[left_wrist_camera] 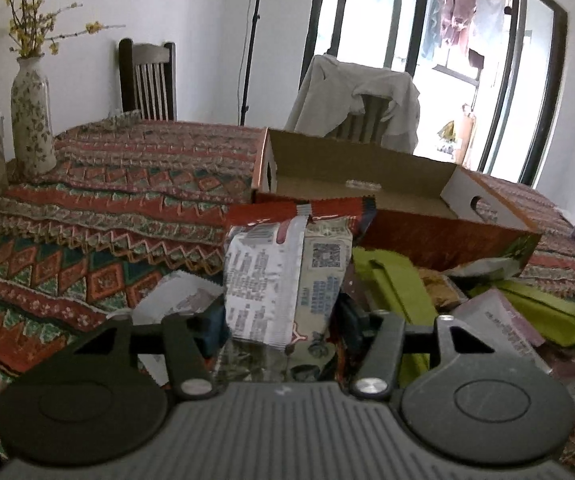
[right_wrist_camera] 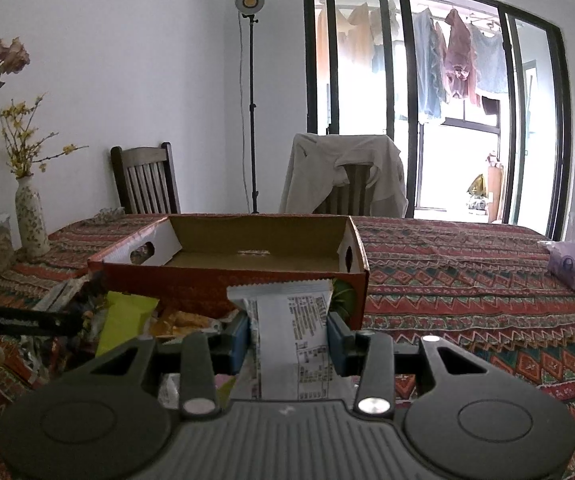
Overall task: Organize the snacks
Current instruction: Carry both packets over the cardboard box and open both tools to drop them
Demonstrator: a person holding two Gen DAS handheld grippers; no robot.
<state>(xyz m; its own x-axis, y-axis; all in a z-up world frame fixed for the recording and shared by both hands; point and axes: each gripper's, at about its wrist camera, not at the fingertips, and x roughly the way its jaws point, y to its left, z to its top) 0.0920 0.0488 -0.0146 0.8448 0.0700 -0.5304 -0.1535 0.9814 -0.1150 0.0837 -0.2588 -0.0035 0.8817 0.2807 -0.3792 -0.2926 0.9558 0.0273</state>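
Jaws on separate packets, both views

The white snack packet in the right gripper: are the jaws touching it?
Touching. The right wrist view shows the right gripper with both blue jaws pressed against the sides of the white snack packet.

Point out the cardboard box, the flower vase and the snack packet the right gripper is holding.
cardboard box (right_wrist_camera: 215, 284): right wrist view, red front wall.
flower vase (left_wrist_camera: 31, 120): left wrist view, patterned body.
snack packet (right_wrist_camera: 307, 320): right wrist view, printed white back between the pads.
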